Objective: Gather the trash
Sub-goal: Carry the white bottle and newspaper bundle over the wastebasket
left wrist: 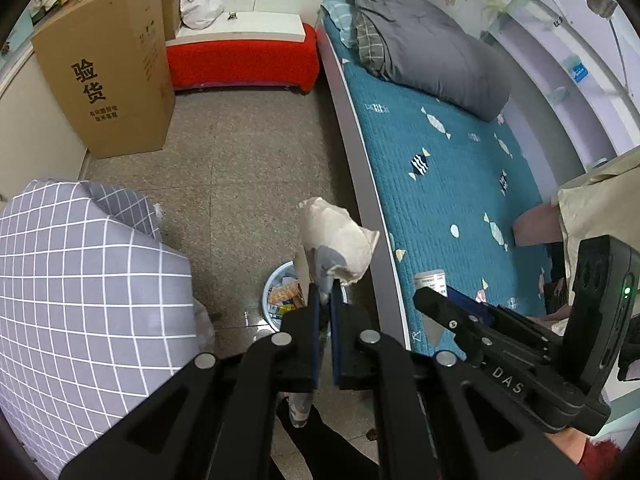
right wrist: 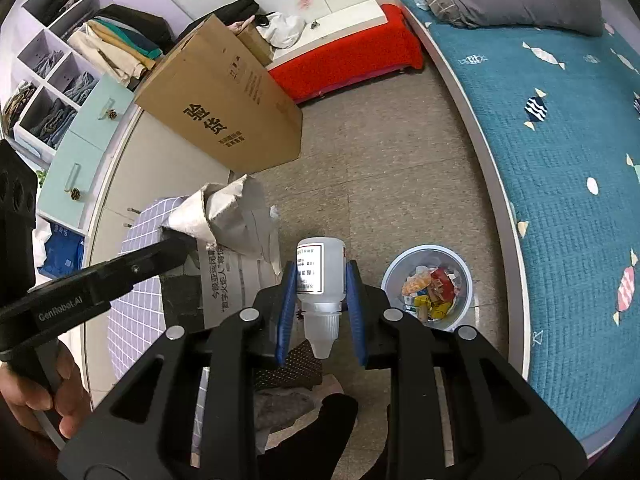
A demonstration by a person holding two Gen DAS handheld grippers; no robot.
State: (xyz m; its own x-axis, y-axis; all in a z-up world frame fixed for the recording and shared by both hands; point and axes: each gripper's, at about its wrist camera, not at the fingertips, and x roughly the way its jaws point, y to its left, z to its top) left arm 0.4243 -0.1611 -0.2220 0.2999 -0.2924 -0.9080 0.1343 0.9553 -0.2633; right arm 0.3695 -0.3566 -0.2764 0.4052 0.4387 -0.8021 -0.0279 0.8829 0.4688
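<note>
Left tongs (left wrist: pixel 325 292) pinched on crumpled paper wad (left wrist: pixel 340 240), held above floor beside wastebasket (left wrist: pixel 272 280). Right tongs (right wrist: pixel 321 276) clamped around small plastic dropper bottle (right wrist: pixel 320 272), cap toward camera, wastebasket (right wrist: pixel 427 286) just right, already holding wrappers.

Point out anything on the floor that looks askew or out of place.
The big cardboard box stands tilted on the floor, its flaps open. The waste bin is upright, with wrappers inside. Nothing looks spilled on the floor.
</note>
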